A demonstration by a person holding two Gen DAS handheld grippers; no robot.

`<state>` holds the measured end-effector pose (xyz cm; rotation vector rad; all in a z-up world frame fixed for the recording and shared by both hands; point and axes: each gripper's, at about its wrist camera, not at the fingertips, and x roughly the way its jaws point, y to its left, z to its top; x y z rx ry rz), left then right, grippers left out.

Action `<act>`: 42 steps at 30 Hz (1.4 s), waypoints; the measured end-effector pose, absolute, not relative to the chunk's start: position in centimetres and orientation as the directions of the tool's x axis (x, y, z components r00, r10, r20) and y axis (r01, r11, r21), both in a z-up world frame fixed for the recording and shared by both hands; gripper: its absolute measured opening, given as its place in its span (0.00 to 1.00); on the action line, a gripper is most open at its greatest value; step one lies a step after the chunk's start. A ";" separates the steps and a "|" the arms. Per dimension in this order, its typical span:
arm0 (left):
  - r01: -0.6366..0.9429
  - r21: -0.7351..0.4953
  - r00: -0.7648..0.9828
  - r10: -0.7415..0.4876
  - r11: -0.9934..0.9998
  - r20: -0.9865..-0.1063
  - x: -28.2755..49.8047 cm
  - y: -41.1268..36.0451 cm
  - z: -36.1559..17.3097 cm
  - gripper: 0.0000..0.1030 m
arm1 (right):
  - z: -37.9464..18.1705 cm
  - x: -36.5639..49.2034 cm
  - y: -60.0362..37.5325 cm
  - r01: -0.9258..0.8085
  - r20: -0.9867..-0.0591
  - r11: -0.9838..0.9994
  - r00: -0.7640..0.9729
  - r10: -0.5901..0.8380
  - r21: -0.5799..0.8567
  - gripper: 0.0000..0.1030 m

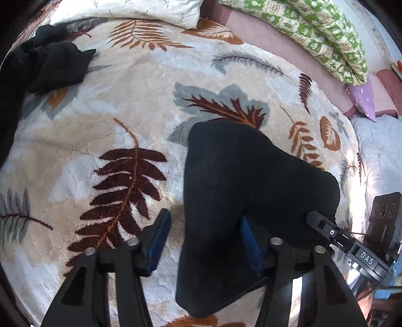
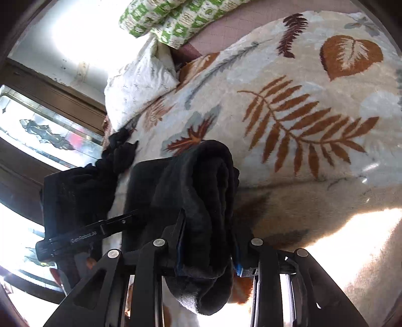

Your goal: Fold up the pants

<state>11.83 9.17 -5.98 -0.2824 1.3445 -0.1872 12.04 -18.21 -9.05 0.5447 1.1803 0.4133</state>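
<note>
The black pants [image 1: 251,191] lie folded into a thick bundle on the leaf-patterned blanket [image 1: 140,105]. My left gripper [image 1: 204,239] is open; its right finger is under the bundle's edge and its left finger stands free on the blanket. My right gripper [image 2: 208,241] is shut on the thick folded end of the pants [image 2: 201,191], which bulges between its blue pads. The right gripper also shows at the right of the left wrist view [image 1: 351,244], touching the bundle. The left gripper shows at the left of the right wrist view [image 2: 83,234].
Another black garment [image 1: 47,65] lies crumpled at the blanket's far left. A cream pillow [image 1: 130,10] and a green-patterned quilt [image 1: 321,32] lie at the head of the bed. A window and wooden frame [image 2: 37,130] stand to the left in the right wrist view.
</note>
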 end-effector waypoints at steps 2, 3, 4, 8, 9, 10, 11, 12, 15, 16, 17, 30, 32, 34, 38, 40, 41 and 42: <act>-0.027 -0.262 0.240 -0.248 0.965 -0.938 11.6 9.4 -6.1 0.86 | -10.1 12.0 -18.9 0.003 -0.746 0.793 0.341 0.572 0.609 0.43; -0.018 -0.245 0.245 -0.233 0.969 -0.941 11.5 9.4 -6.1 0.91 | -10.3 12.0 -19.4 0.010 -0.739 0.786 0.348 0.578 0.619 0.45; -0.011 -0.237 0.246 -0.228 0.971 -0.942 11.3 9.4 -6.0 0.92 | -10.3 11.9 -19.7 0.011 -0.734 0.781 0.350 0.582 0.624 0.47; -0.020 -0.229 0.262 -0.216 0.973 -0.941 10.7 9.5 -4.7 0.92 | -8.9 11.3 -20.7 -0.010 -0.741 0.797 0.362 0.566 0.604 0.49; -0.027 -0.218 0.275 -0.202 0.976 -0.940 10.4 9.8 -4.1 0.91 | -8.3 11.1 -20.9 -0.012 -0.743 0.803 0.372 0.557 0.596 0.49; -0.031 -0.207 0.289 -0.190 0.978 -0.938 10.0 10.0 -3.5 0.90 | -7.7 10.9 -21.2 -0.007 -0.744 0.809 0.387 0.545 0.588 0.48; -0.042 -0.190 0.302 -0.169 0.981 -0.938 9.6 10.2 -3.0 0.90 | -6.9 10.5 -21.7 0.002 -0.741 0.811 0.408 0.533 0.585 0.48; -0.052 -0.172 0.313 -0.147 0.984 -0.938 8.9 10.4 -2.2 0.90 | -6.1 10.2 -22.1 0.013 -0.737 0.813 0.433 0.520 0.581 0.49; -0.062 -0.088 0.360 -0.060 0.994 -0.931 6.9 9.9 -0.4 0.90 | -3.2 8.8 -22.6 -0.007 -0.724 0.826 0.477 0.499 0.564 0.54; -0.057 -0.046 0.382 -0.021 0.997 -0.924 6.0 9.3 0.3 0.90 | -2.2 8.2 -22.3 -0.019 -0.736 0.848 0.486 0.471 0.530 0.58; -0.048 -0.003 0.405 0.017 0.999 -0.914 5.1 8.4 0.8 0.90 | -1.2 7.4 -21.8 -0.030 -0.752 0.873 0.495 0.436 0.486 0.70; -0.011 0.207 0.516 0.183 0.978 -0.837 -4.6 1.0 2.3 0.91 | 0.9 -3.2 -18.0 0.003 -0.791 0.998 0.609 0.049 0.064 1.00; -0.034 0.167 0.519 0.160 0.985 -0.839 -5.3 1.0 2.7 0.90 | 1.1 -4.0 -18.0 0.012 -0.786 0.998 0.617 0.040 0.061 1.00; -0.049 0.146 0.527 0.150 0.988 -0.836 -5.5 1.4 3.2 0.91 | 1.4 -4.6 -18.1 0.012 -0.785 0.996 0.616 0.060 0.086 1.00; -0.055 0.102 0.521 0.115 0.993 -0.846 -6.1 1.8 3.6 0.91 | 1.6 -5.5 -18.1 0.010 -0.784 0.992 0.613 0.093 0.126 1.00; -0.063 0.088 0.521 0.108 0.994 -0.847 -6.3 2.0 3.7 0.91 | 1.6 -5.8 -18.1 0.010 -0.779 0.991 0.620 0.097 0.132 1.00; -0.066 0.081 0.522 0.103 0.995 -0.847 -6.5 2.2 3.7 0.91 | 1.6 -5.9 -18.0 0.011 -0.778 0.992 0.622 0.093 0.127 1.00; -0.065 0.073 0.524 0.097 0.995 -0.846 -6.6 2.3 3.8 0.91 | 1.6 -6.0 -18.0 0.008 -0.776 0.992 0.624 0.095 0.127 1.00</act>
